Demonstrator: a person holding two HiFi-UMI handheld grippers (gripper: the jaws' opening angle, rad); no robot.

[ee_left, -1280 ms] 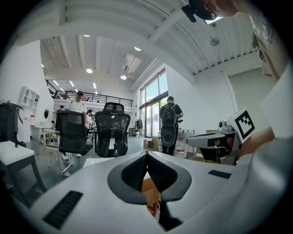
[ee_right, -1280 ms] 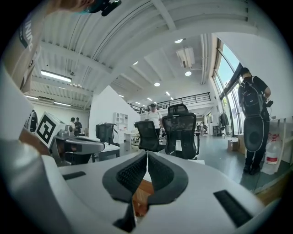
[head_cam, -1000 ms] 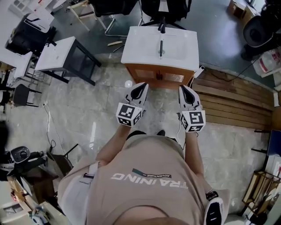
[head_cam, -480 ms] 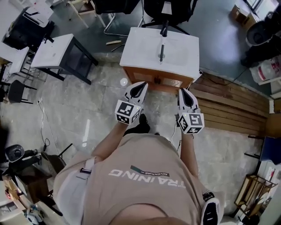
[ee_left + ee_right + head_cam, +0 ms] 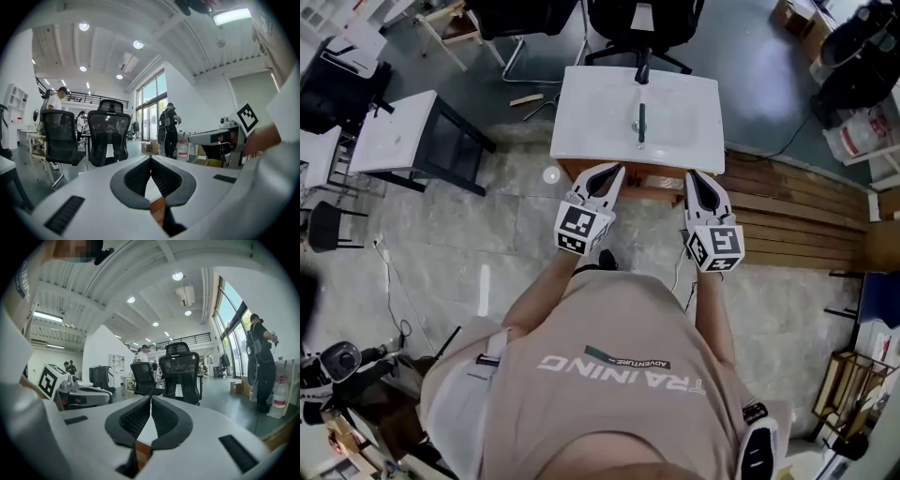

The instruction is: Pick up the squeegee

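Observation:
The squeegee is a slim dark tool lying lengthwise in the middle of a white countertop on a wooden cabinet. My left gripper is at the counter's front edge, left of the squeegee, with its jaws shut and nothing between them. My right gripper is level with it at the front edge, right of the squeegee, shut and empty as well. In the left gripper view my left gripper has its pads touching; the right gripper view shows my right gripper the same. Neither gripper view shows the squeegee.
A black office chair stands behind the counter. A white side table on a black frame is to the left. Wooden floor planks lie to the right. People stand in the background.
The person has stepped toward the cabinet. Both grippers have moved forward together and their tips now reach the counter's front edge. Both stayed shut.

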